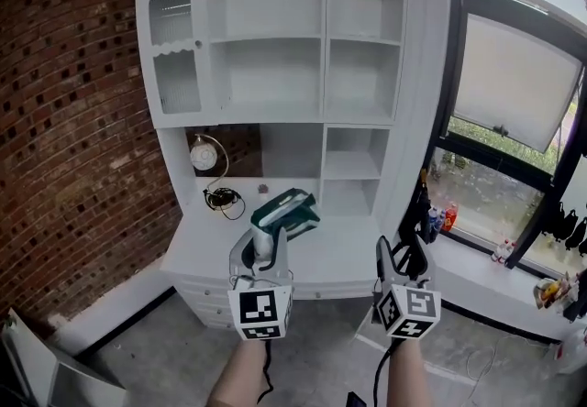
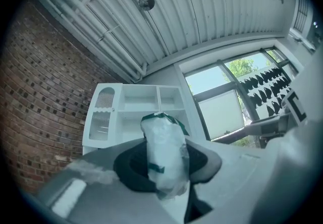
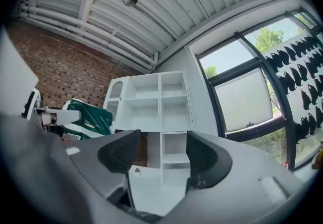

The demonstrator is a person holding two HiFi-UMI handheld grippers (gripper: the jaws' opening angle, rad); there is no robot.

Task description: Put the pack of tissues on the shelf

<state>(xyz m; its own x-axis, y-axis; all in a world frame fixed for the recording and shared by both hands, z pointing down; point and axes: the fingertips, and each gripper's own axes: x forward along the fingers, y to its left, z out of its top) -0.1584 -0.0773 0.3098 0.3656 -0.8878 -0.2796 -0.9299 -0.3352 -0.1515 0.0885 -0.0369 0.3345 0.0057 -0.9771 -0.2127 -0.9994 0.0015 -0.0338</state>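
Observation:
My left gripper (image 1: 279,229) is shut on the pack of tissues (image 1: 287,211), a green and white plastic pack held in the air in front of the white shelf unit (image 1: 275,38). In the left gripper view the pack (image 2: 164,153) stands upright between the two dark pads, with the shelf unit (image 2: 135,112) behind it. My right gripper (image 1: 401,260) is open and holds nothing; its view looks between the empty jaws (image 3: 160,156) at the shelf unit (image 3: 154,102), with the pack (image 3: 90,119) at the left.
The desk top (image 1: 321,254) of the unit carries a small round clock (image 1: 203,156), a black cable (image 1: 224,200) and a small dark object (image 1: 263,187). A brick wall (image 1: 73,121) is left. Windows (image 1: 514,75) and a sill with bottles (image 1: 438,218) are right.

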